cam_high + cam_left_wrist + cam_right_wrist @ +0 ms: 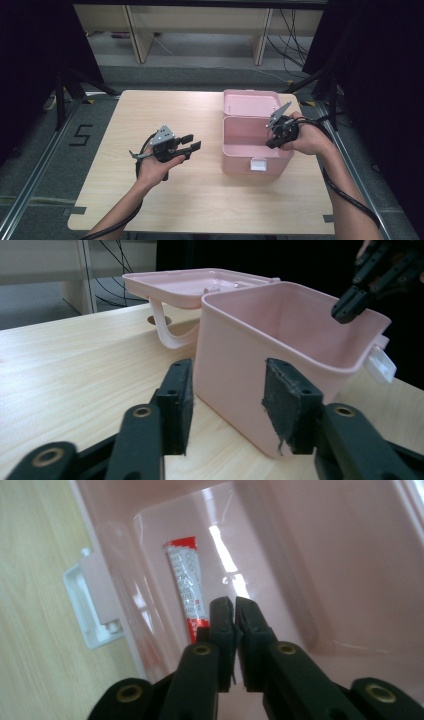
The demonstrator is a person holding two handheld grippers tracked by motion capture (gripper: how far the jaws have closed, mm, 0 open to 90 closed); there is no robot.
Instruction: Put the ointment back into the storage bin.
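Nearest, the left hand-held gripper (191,141) hovered over the tabletop (150,110), jaws apart and empty. Rightward, the right hand-held gripper (234,605) was closed, empty, over a red-and-white tube (186,587), print unreadable, inside the open pink box (240,165).

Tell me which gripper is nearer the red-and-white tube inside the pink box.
Right. The right gripper hangs over the tube in the pink box; the left gripper is outside, beside the box.
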